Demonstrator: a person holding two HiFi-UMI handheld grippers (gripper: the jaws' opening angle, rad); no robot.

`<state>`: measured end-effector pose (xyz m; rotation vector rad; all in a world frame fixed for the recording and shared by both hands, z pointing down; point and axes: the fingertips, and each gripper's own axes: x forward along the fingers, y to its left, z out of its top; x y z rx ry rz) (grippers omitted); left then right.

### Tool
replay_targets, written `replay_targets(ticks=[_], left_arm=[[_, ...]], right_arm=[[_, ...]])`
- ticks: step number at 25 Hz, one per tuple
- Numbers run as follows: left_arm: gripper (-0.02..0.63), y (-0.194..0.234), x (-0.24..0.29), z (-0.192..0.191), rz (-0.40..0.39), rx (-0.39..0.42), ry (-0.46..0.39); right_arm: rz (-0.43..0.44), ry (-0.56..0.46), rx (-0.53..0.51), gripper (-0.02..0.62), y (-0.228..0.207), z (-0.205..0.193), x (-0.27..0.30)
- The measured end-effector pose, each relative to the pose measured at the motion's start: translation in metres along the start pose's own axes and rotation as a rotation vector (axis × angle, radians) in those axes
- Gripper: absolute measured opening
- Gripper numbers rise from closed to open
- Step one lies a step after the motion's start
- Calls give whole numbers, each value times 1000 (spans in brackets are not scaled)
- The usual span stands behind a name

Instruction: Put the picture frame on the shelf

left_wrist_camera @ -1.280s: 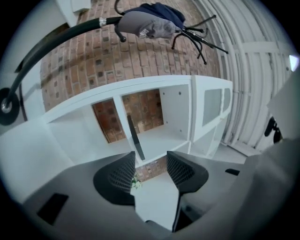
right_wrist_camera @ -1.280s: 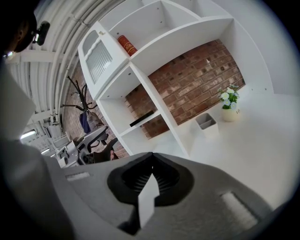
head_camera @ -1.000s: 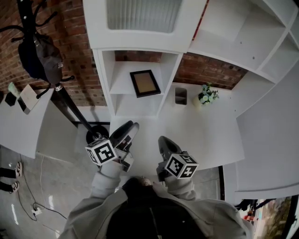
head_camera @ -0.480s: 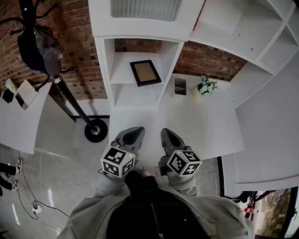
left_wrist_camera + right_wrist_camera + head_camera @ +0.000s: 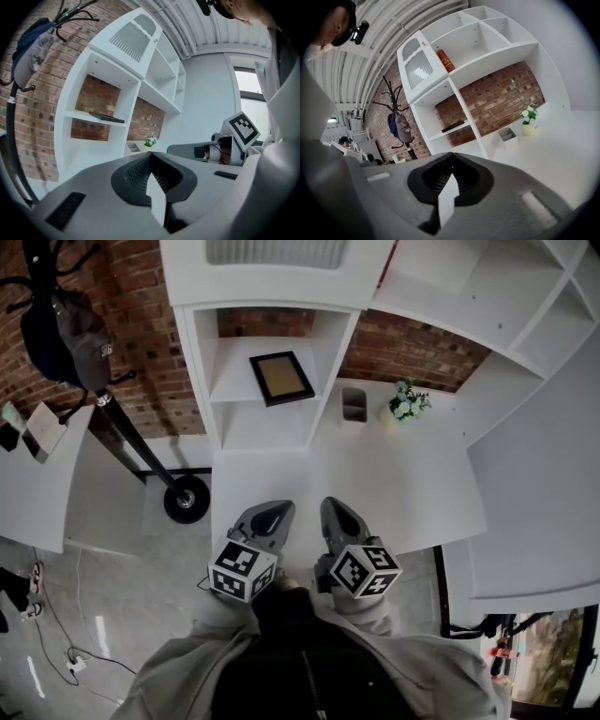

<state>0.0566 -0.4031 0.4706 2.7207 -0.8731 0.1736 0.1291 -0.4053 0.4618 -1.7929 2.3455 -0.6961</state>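
Observation:
The dark picture frame point(image 5: 280, 378) with a tan middle lies flat on the middle board of the white shelf unit point(image 5: 217, 381); it also shows as a thin dark slab in the left gripper view point(image 5: 107, 117) and the right gripper view point(image 5: 453, 126). My left gripper point(image 5: 278, 510) and right gripper point(image 5: 332, 507) hang side by side over the near edge of the white desk point(image 5: 394, 493), well short of the shelf. Both are shut with nothing between the jaws, as each gripper view shows point(image 5: 151, 155) point(image 5: 450, 157).
A small grey holder point(image 5: 353, 405) and a little flower pot point(image 5: 404, 401) stand at the back of the desk, right of the shelf unit. A black coat stand point(image 5: 183, 498) with a bag and cap point(image 5: 66, 329) is at the left. A red book point(image 5: 445, 60) lies high up.
My left gripper has moved right from above the coat stand's base to sit beside the right gripper, and its jaws have shut. The right gripper has hardly moved.

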Motion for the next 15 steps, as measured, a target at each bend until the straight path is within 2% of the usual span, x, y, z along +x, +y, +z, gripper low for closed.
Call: replay_targets(ticks=[4,15], left_arm=[[3,1,3,1,-7,-15,-19],[3,14,8,4,7,-34,-29]], right_arm=[[38,34,13,-2,6,-8,4],[36,31,4,-2,6,-6,11]])
